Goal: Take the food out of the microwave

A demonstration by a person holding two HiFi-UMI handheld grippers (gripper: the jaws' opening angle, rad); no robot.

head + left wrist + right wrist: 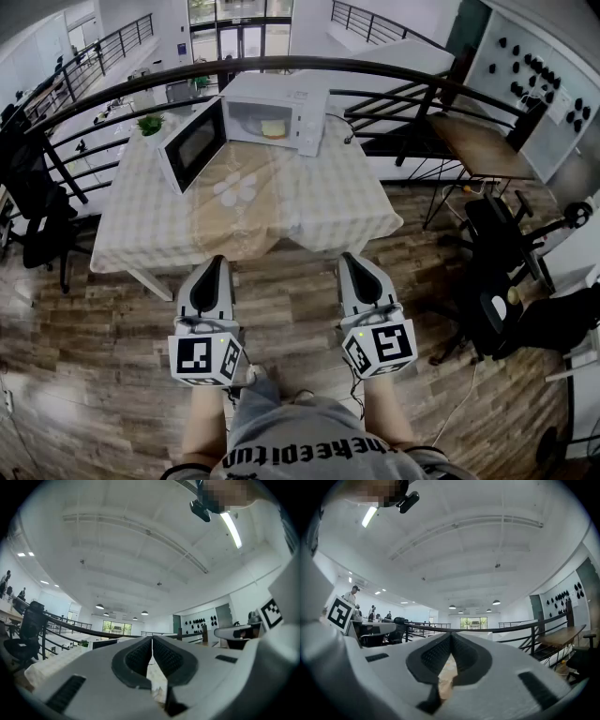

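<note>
Both pairs of jaws are pressed together, gripping nothing. At lower centre, the left gripper point(217, 262) and right gripper point(350, 258) hang short of the table point(319, 206). At upper centre the microwave point(286, 108) stands with its door point(192, 145) swung left and the food point(273, 128) inside. A potted plant point(150, 123) stands just left, office chairs point(502, 281) at right.

A cloth-covered table point(323, 202) carries an open microwave point(302, 111) and a potted plant point(150, 123).
</note>
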